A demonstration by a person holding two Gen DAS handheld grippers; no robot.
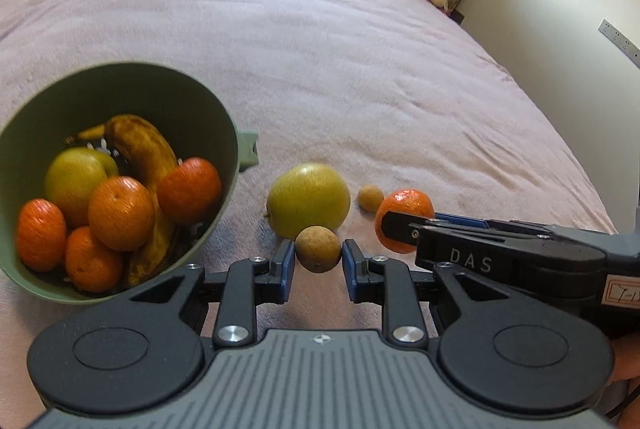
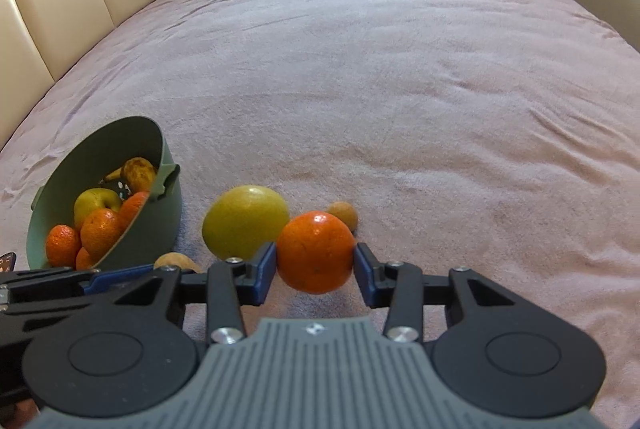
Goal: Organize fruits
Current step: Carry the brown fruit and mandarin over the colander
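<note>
Left tool (image 1: 318, 263) brackets longan (image 1: 318, 249); right tool (image 2: 316, 271) brackets orange (image 2: 316, 253).

Bowl (image 1: 224, 133) blocks left; bedspread (image 1: 320, 29) beyond apple (image 1: 308, 199) open.

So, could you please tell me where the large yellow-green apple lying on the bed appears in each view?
Left wrist: the apple sits centre, just beyond the left hand-held gripper.
Right wrist: the apple sits left of centre, beside the orange.
Shared landmark: the green bowl.
</note>
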